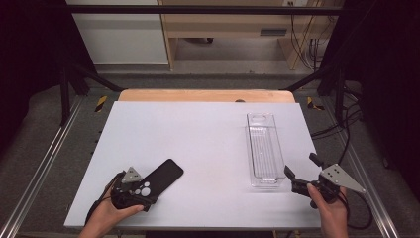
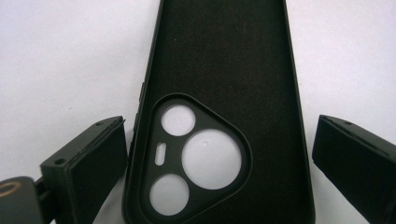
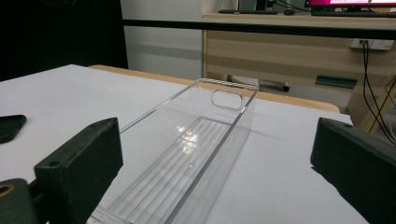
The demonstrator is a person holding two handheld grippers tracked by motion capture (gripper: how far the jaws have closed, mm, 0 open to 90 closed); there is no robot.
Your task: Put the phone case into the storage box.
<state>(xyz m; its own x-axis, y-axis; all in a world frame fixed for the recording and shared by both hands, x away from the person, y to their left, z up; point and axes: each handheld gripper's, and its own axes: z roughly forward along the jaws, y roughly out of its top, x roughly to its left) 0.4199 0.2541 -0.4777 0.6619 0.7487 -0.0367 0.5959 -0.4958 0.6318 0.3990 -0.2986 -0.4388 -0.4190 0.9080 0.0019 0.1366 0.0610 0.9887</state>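
While your left hand-held gripper (image 1: 143, 191) sits low at the near left of the white table (image 1: 198, 139), its jaws stand wide apart on either side of the black phone case (image 1: 161, 176). In the left gripper view, the phone case (image 2: 219, 93) lies flat between the two jaws, back side up, its triangular camera cutout with three round holes nearest to you. A narrow strip of table shows between each jaw and the case's edges, so neither jaw presses on it; you hold nothing here. In the high view the case angles away from your left hand toward the middle of the table.

Farther right, the clear plastic tray (image 1: 265, 148) lies lengthwise on the table, its handle slot at the far end. Your right hand-held gripper (image 1: 300, 173) hovers just beside the tray's near right corner, jaws spread wide and gripping nothing. In the right gripper view, the tray (image 3: 205, 140) runs away between the open jaws, and a corner of the phone case (image 3: 10, 126) peeks in at the left edge.
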